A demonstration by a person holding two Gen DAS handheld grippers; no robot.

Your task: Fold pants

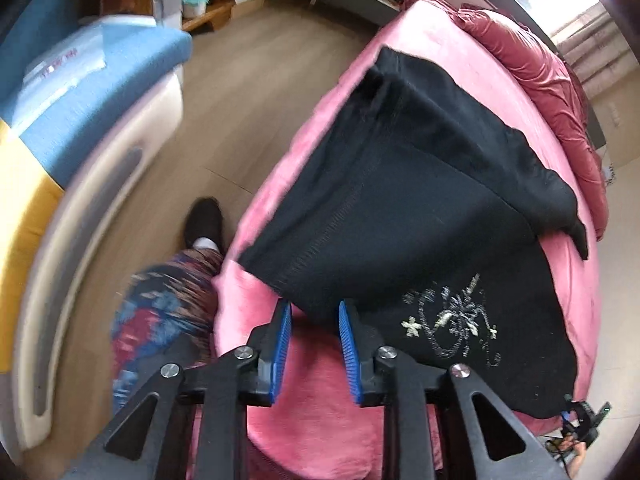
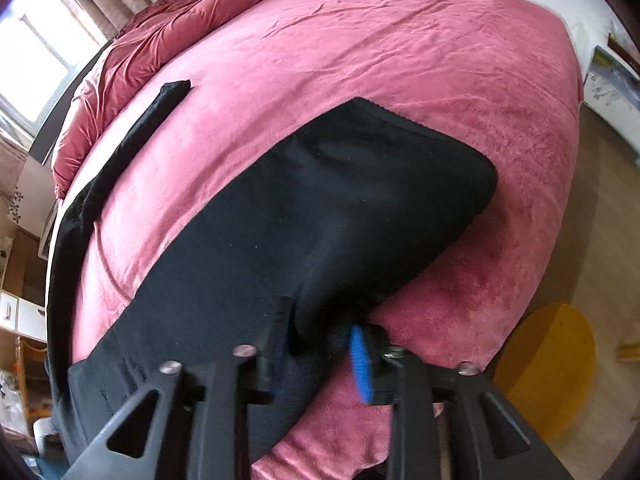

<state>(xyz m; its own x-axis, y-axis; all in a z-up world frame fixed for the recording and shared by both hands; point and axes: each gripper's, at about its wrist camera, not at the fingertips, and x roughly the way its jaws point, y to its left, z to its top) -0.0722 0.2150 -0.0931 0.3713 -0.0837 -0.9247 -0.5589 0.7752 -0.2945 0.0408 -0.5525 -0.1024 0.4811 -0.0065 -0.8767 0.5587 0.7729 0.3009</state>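
Black pants [image 1: 400,200] on pink bed [image 1: 420,52], one edge gripped, other tool free.

Left tool [image 1: 314,350] was open, blue pads clearly apart, holding nothing, hovering just off the near hem corner at lower centre of the left wrist view. Right tool [image 2: 320,340] looked closed on a bunched edge of the pants [image 2: 320,208], cloth filling the gap between its pads at lower centre. To fold well: left should probably pinch the matching edge at the same height, lift both evenly, keep cloth taut, lay seam on seam. In the left view the long axis ran from lower right, near the embroidered patch [image 1: 452,324], toward upper centre, legs doubled and pointing up-frame; which end is the waistband was unclear.
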